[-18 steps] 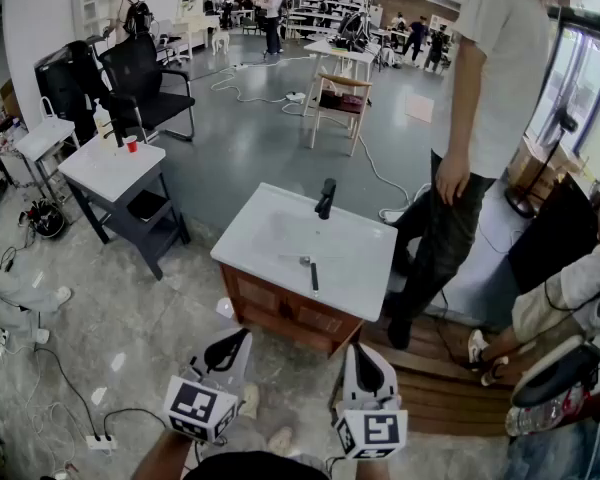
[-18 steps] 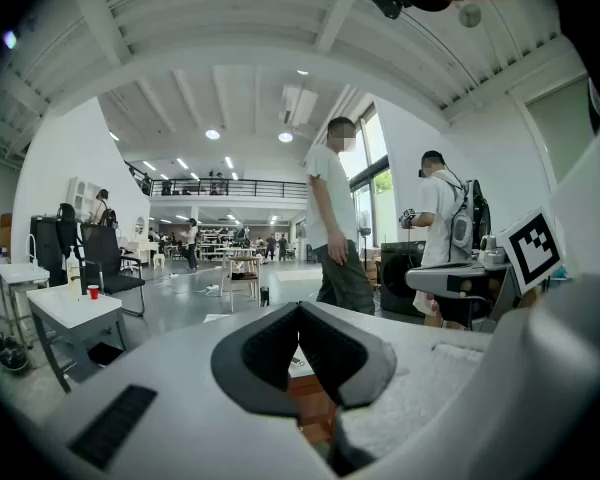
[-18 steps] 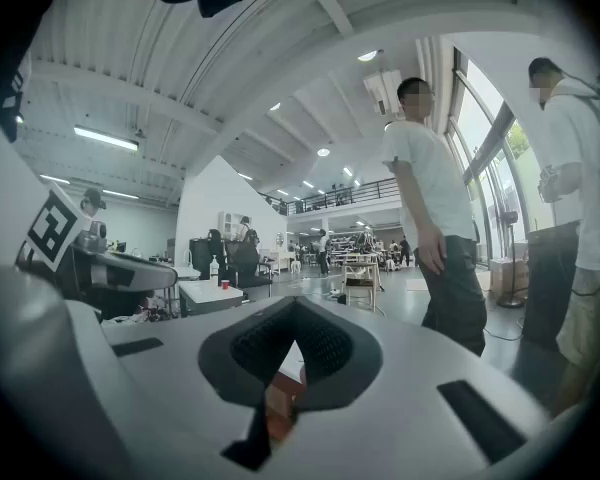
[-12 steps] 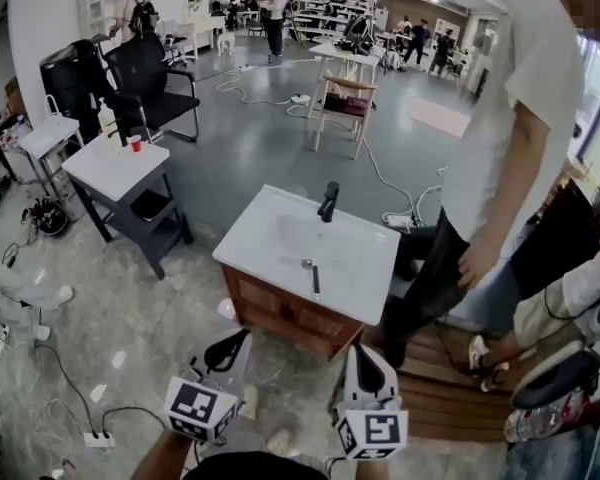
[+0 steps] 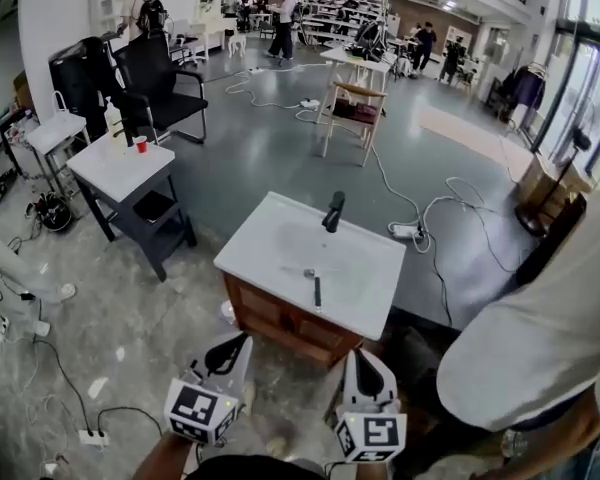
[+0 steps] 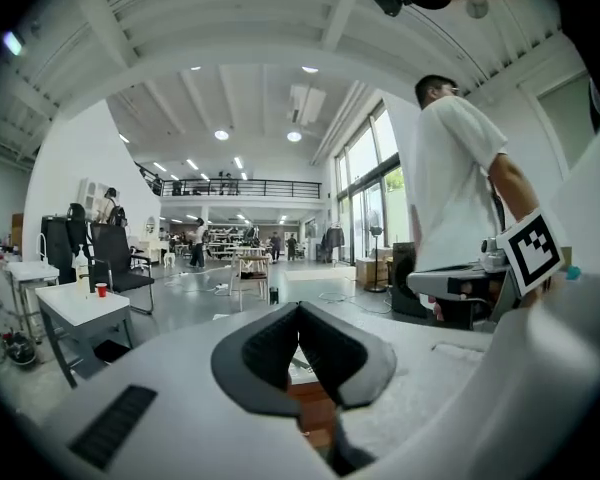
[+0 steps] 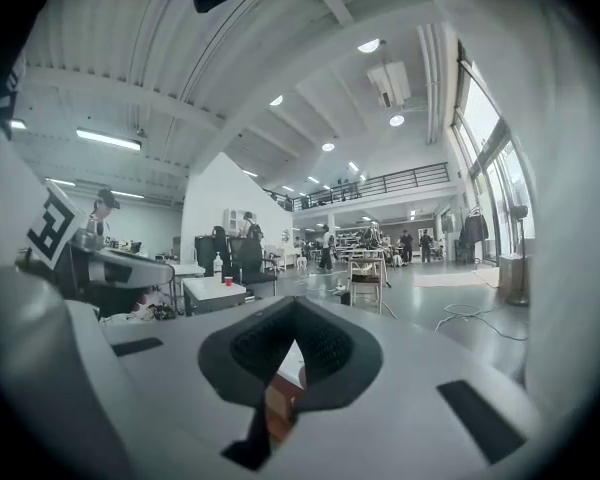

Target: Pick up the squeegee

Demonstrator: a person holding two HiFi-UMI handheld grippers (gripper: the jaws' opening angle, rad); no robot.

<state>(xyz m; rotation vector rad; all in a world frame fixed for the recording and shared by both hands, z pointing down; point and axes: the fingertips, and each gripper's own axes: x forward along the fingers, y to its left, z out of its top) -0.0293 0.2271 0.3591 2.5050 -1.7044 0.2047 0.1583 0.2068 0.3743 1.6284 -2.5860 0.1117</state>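
The squeegee [image 5: 316,289], with a dark handle and a small metal head, lies flat on the white top [image 5: 370,288] of a wooden sink cabinet, in front of the black faucet [image 5: 332,211]. Both grippers hang low in front of the cabinet, well short of it. My left gripper [image 5: 242,338] is shut and empty, its dark pads [image 6: 270,353] meeting at the tip in the left gripper view. My right gripper [image 5: 357,353] is shut too, with nothing between its pads [image 7: 325,343]. Between each pair of jaws only a sliver of the cabinet shows.
A person in a white shirt [image 5: 540,348] stands very close at my right. A grey side table [image 5: 120,168] with a red cup, a black chair [image 5: 155,78] and a wooden stool [image 5: 355,108] stand beyond. Cables and a power strip [image 5: 92,436] lie on the floor.
The person in the white shirt has walked from beside the cabinet's right end to close at my right. Both grippers and the squeegee have kept their places.
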